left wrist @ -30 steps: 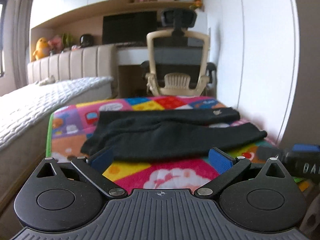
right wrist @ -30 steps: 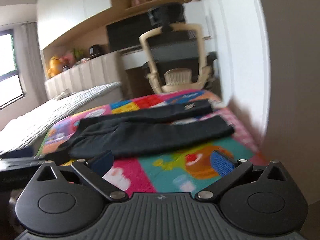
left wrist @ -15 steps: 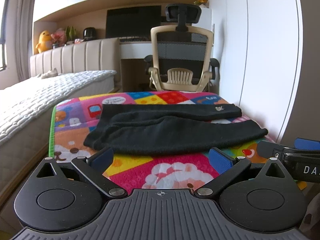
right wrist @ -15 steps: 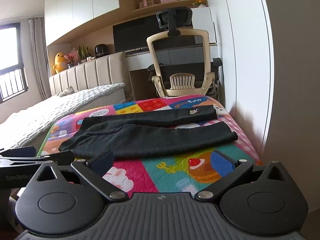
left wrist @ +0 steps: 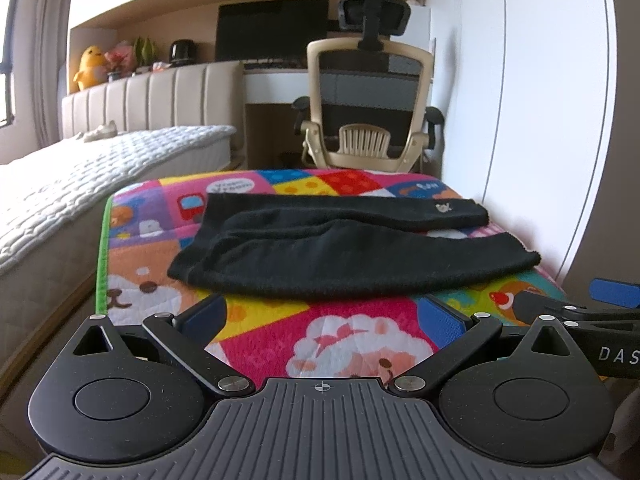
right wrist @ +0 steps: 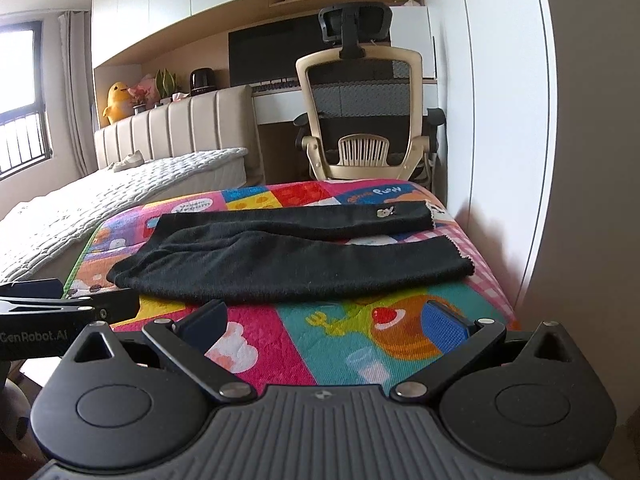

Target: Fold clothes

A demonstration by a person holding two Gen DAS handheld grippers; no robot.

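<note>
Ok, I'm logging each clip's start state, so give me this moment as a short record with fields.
garment: black pants, spread flat, both legs pointing right
surface: colourful cartoon mat
left hand-held gripper: open, empty, short of the pants' near edge
right hand-held gripper: open, empty, also short of the pants
behind the mat: office chair
left of the mat: bed
folding: not started

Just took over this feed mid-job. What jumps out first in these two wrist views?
The black pants lie flat across the bright cartoon mat, legs pointing right toward the white wall. Both grippers hang open and empty at the mat's near edge, the left gripper and the right gripper side by side, neither touching the cloth. Behind the mat stands a beige office chair at a desk, with a bed on the left.
</note>
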